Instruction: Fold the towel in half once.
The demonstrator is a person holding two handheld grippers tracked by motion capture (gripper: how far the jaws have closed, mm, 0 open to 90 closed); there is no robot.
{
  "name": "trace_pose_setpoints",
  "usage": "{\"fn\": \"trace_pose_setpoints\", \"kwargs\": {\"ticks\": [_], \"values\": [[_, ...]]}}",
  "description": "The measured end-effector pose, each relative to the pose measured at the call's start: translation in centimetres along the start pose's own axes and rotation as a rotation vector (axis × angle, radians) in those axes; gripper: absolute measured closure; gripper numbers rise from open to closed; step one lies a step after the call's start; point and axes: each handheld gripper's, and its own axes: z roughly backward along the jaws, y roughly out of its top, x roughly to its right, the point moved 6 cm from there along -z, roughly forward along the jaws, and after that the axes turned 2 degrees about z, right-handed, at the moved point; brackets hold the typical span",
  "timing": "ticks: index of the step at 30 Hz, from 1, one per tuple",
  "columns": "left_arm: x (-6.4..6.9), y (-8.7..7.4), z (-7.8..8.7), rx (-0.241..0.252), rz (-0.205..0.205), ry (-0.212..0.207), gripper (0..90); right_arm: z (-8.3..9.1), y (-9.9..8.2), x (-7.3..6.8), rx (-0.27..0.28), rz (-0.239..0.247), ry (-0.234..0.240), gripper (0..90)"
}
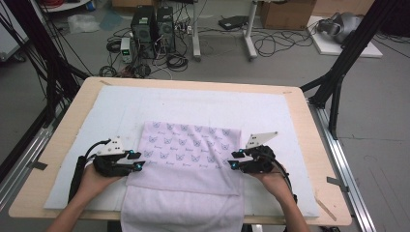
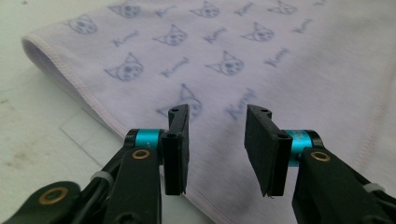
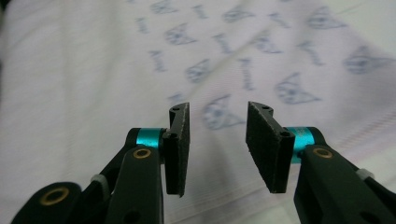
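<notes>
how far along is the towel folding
Done: the towel already has one fold, its printed part doubled over on the white mat, with its plain end hanging off the near table edge.
In hand: nothing; the left hand-held gripper and right hand-held gripper sit at the fold's two side edges, jaws open and empty.
Left: probably further folds.

Grey floor [image 1: 72,53] w/ tangled cables [image 1: 270,41], two PC towers [image 1: 153,29] beyond the table's far edge, cardboard box [image 1: 287,13] far right.
</notes>
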Motion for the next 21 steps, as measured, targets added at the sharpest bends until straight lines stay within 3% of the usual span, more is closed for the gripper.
{"fn": "trace_pose_setpoints", "kwargs": {"ticks": [6, 9, 12, 15, 18, 21], "values": [[-3.1, 2.6, -1.3, 0.037, 0.05, 0.048, 59.7, -0.1, 1.1, 4.0, -0.021, -0.039, -0.095, 55.5], [-4.7, 3.4, -2.2, 0.072, 0.059, 0.088, 63.4, -0.5, 1.8, 6.5, -0.012, -0.066, -0.142, 48.8], [-6.8, 4.0, -3.4, 0.048, 0.096, 0.124, 62.2, -1.2, 2.2, 8.5, -0.027, -0.059, -0.196, 45.7], [-8.5, 4.3, -4.0, 0.04, 0.133, 0.141, 60.0, -1.4, 2.6, 10.0, -0.016, -0.095, -0.202, 43.4], [-9.9, 4.4, -4.8, 0.009, 0.18, 0.101, 58.6, -1.6, 2.8, 10.9, -0.007, -0.113, -0.19, 41.1], [-10.7, 4.5, -5.6, -0.011, 0.215, 0.109, 51.6, -2.0, 2.4, 11.5, -0.012, -0.134, -0.166, 39.3]]}}
